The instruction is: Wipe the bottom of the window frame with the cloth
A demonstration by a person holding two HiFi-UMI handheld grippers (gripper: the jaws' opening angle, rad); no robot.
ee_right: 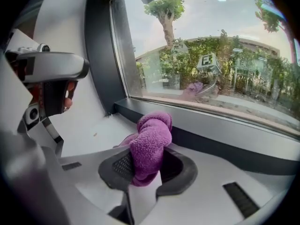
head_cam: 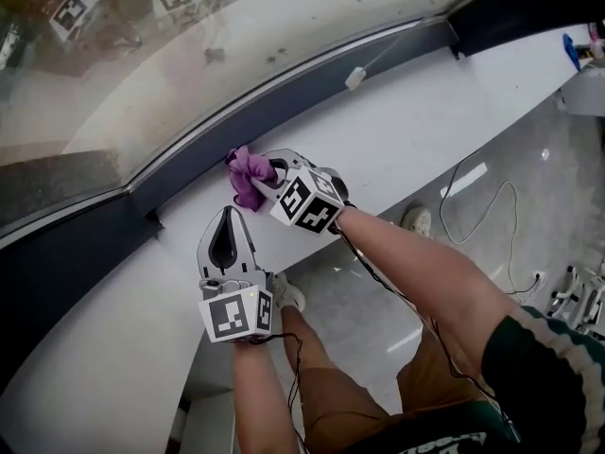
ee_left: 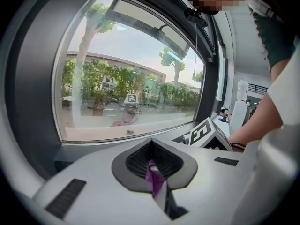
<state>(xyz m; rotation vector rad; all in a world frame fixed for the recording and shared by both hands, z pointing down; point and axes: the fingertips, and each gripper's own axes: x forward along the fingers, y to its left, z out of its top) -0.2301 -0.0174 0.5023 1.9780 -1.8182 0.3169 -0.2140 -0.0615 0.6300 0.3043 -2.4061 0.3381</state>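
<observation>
While the cloth meets the frame, wiping looks barely begun.
Nearest, the left hand-held gripper (head_cam: 227, 218) hangs over the sill (head_cam: 425, 130), jaws together, 1 purple sliver in their slit. Beyond, the right hand-held gripper (head_cam: 269, 166) clamps the bunched purple cloth (head_cam: 248, 180) against the dark bottom rail of the window frame (head_cam: 312, 97); the long stretch rightward likely remains.

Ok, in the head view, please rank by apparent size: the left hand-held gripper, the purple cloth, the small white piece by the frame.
1. left hand-held gripper, though it is nearest the camera, which enlarges it.
2. purple cloth.
3. small white piece, clearly smallest, though farthest away.
</observation>
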